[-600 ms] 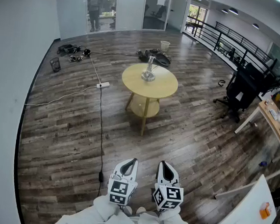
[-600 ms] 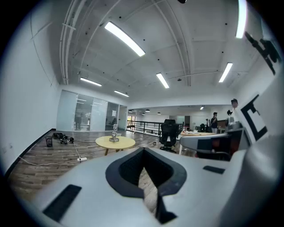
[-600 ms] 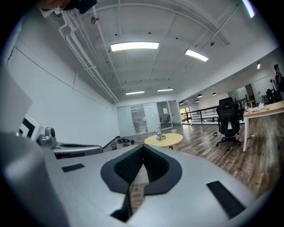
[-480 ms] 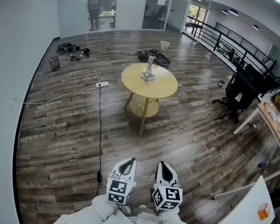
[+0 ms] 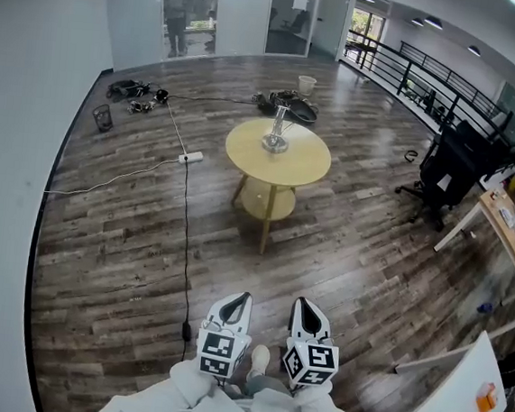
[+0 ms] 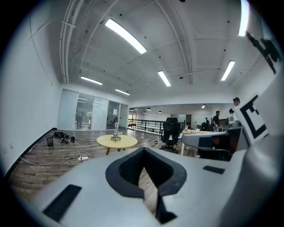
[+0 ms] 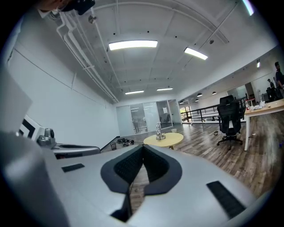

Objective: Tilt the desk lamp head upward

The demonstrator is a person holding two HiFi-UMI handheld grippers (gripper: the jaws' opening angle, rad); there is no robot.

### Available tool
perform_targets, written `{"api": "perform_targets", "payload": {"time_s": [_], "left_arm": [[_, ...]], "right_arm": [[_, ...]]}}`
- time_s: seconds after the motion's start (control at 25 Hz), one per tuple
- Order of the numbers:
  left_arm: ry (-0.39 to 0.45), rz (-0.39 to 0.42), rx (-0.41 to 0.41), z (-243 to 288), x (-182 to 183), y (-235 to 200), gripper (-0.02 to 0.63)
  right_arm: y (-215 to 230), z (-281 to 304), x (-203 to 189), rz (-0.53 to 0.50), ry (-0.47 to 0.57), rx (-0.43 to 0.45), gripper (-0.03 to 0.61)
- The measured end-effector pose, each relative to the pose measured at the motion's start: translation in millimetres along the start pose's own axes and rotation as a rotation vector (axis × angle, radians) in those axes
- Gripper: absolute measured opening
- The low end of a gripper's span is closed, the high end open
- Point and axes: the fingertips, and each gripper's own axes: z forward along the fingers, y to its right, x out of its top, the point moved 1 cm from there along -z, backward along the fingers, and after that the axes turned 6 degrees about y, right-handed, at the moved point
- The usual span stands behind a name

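A silver desk lamp (image 5: 276,130) stands on a round yellow table (image 5: 289,161) out on the wood floor, far ahead of me. It shows small in the left gripper view as the lamp (image 6: 116,132) on the table (image 6: 120,141), and in the right gripper view as the lamp (image 7: 159,132) on the table (image 7: 171,139). My left gripper (image 5: 241,297) and right gripper (image 5: 302,303) are held side by side close to my body, both shut with nothing between the jaws. The lamp head's tilt is too small to make out.
A black cable (image 5: 185,230) and a white power strip (image 5: 191,157) lie on the floor left of the table. A black office chair (image 5: 446,173) and a desk (image 5: 509,225) stand at the right. A railing (image 5: 416,66) runs along the far right. A shoe tip (image 5: 259,357) shows between the grippers.
The view has shifted slightly as I step forward; a shoe tip now shows between the grippers. Both grippers keep the same pose.
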Motion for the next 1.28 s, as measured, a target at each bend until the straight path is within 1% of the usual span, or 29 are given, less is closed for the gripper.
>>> {"api": "perform_targets", "payload": {"time_s": [0.2,0.4,0.68,0.96,1.12,1.28], "left_arm": [[-0.011,0.004,0.008,36.5,0.0,-12.1,0.0],[-0.014,0.014,0.015,90.0,5.8,-24.9,0.0],[-0.018,0.011,0.043,166.5,20.4,-41.4,0.0],[-0.02,0.016,0.059,240.9,28.7,-43.6,0.0],[-0.023,0.015,0.074,269.3,27.1,-51.6,0.0],[-0.043,0.005,0.087,284.8,22.6,-55.9,0.0]], "right_arm": [[19.1,37.4,-0.5,0.01,0.0,0.011,0.012],[47.4,86.1,4.7,0.012,0.0,0.025,0.012],[82.4,163.1,22.2,0.002,-0.001,0.086,0.012],[129.6,219.5,32.4,0.003,0.002,0.118,0.012],[146.7,246.9,32.0,0.002,0.004,0.128,0.012],[157.2,264.2,27.9,0.022,-0.011,0.132,0.012]]}}
